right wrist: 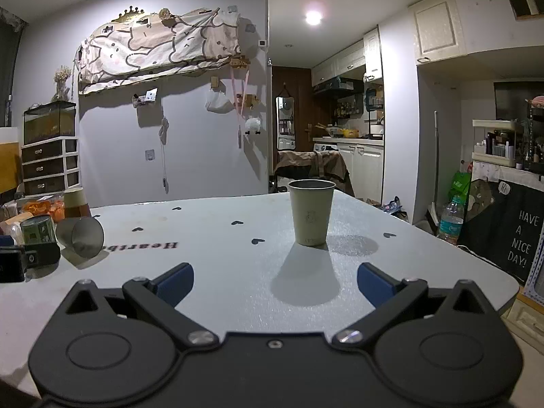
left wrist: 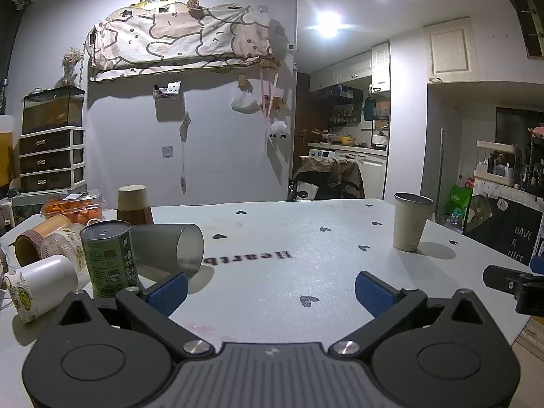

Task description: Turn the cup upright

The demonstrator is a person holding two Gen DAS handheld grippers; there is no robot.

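Right wrist view: bench cut off by the frame; beige cup upright at centre; grey cup on its side, far left. Both claws spread, empty.

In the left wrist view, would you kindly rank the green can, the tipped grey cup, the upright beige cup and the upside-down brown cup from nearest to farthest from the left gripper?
From the left gripper:
1. Green can, close by its left finger.
2. Tipped grey cup, just behind, left.
3. Upright beige cup, far right.
4. Upside-down brown cup, back left.
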